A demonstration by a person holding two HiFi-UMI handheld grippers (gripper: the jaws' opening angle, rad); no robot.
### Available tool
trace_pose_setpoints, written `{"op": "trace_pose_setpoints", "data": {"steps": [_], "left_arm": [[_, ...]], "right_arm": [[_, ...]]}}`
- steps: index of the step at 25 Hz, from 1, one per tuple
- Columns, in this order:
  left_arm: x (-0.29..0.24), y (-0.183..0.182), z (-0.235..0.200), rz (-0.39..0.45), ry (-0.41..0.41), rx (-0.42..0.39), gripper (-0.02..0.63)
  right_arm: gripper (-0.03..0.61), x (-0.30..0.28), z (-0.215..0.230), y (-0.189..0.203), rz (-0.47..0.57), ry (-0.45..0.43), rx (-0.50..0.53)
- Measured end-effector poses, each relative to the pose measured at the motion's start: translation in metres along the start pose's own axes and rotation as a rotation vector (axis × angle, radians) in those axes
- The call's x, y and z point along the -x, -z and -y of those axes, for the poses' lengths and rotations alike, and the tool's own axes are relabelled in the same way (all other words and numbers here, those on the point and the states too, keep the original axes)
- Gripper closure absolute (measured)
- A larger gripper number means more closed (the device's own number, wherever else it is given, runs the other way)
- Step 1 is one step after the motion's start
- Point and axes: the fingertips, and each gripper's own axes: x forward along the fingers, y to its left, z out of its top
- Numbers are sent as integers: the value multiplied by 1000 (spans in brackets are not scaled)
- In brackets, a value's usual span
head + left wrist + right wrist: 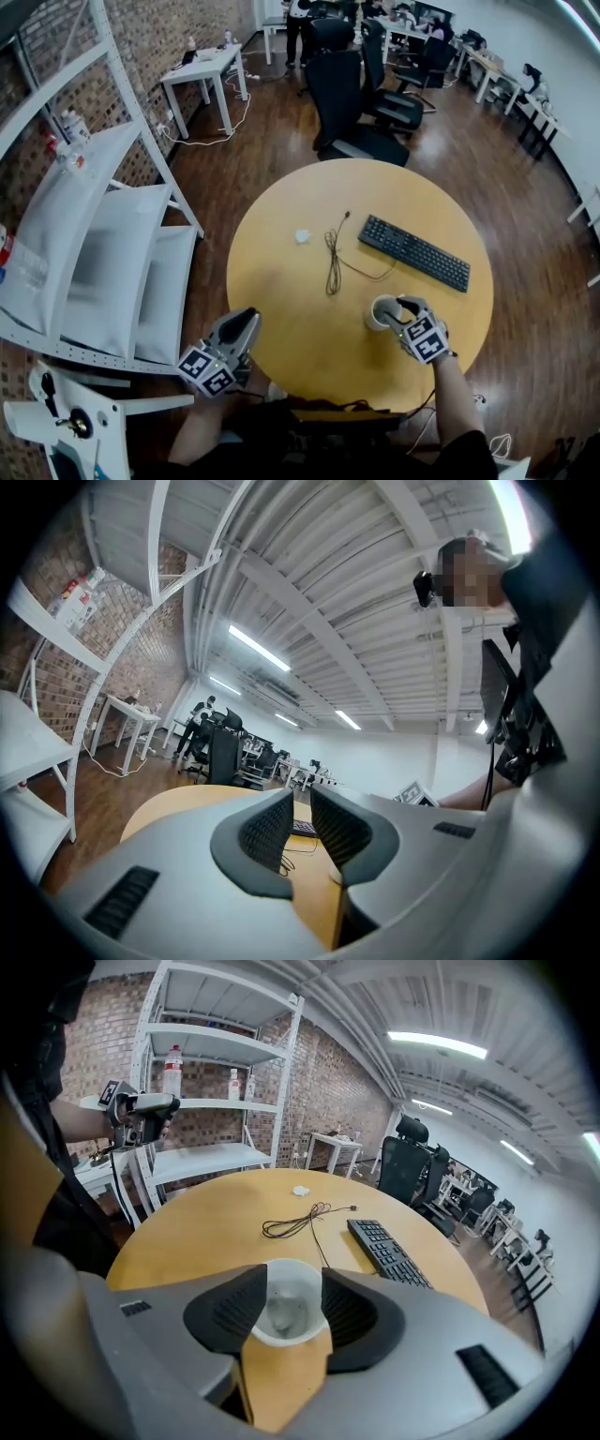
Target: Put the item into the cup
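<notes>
Item (278, 1316), pale grey lump, lies in cup (382, 312) bottom; long axis can't tell. Cup upright, mouth up, by near-right edge of round table (281, 281).

R gripper (398, 309): jaws apart, flanking cup rim, gripping nothing. L gripper (246, 323) at near-left edge, jaws a slit apart, empty. Open tabletop betw. them.

Count: 1 cup, 1 keyboard (414, 252), 1 cable (333, 258), 1 small white bit (302, 236). Shelf rack (112, 253) left, chairs (352, 94) past far edge.
</notes>
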Motion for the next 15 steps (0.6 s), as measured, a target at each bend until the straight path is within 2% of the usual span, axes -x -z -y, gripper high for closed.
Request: {"op": "trace_pose_setpoints", "data": {"steps": [3, 6, 13, 15], "left_arm": [[-5, -1, 0, -2, 9, -5, 560], [-13, -2, 1, -11, 20, -17, 560], [-49, -10, 11, -31, 99, -60, 560], [-60, -16, 17, -26, 127, -71, 560]], "right_arm": [[390, 5, 3, 0, -6, 8, -21], [390, 16, 9, -5, 51, 31, -57], [391, 91, 29, -29, 351, 97, -294], [413, 118, 38, -28, 448, 129, -372]]}}
